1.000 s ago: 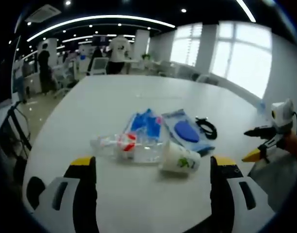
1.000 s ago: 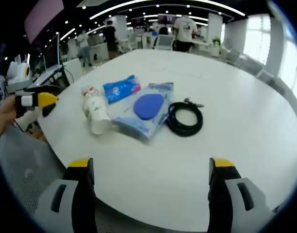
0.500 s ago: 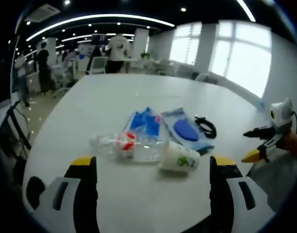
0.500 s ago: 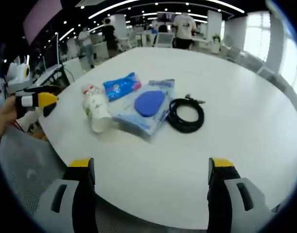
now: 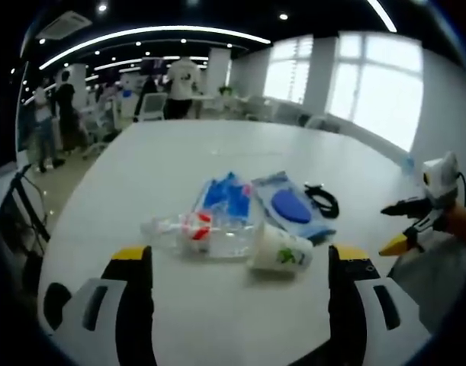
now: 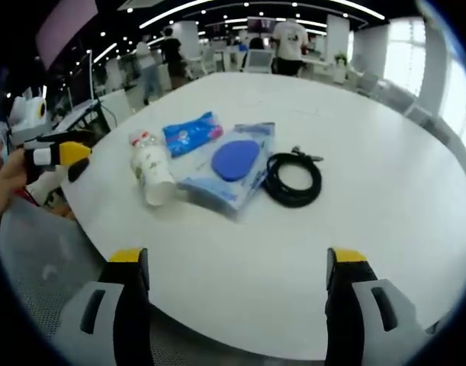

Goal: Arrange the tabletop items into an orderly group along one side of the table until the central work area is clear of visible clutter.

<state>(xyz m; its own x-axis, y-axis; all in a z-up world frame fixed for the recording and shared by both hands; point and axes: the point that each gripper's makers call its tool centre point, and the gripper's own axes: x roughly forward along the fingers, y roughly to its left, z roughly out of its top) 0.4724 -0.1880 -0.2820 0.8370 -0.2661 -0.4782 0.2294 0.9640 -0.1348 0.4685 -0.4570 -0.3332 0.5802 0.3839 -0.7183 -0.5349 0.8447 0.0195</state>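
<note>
Both my claws, left gripper (image 5: 233,267) and right gripper (image 6: 233,267), stand wide apart, holding nothing. Ahead on the white table (image 6: 385,198): paper cup (image 6: 154,179), plastic bottle (image 5: 194,232), blue packets (image 6: 225,171), coiled black cable (image 6: 294,179), clustered.

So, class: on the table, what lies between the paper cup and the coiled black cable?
In the right gripper view, a clear packet with a blue disc lies between the paper cup and the black cable.
</note>
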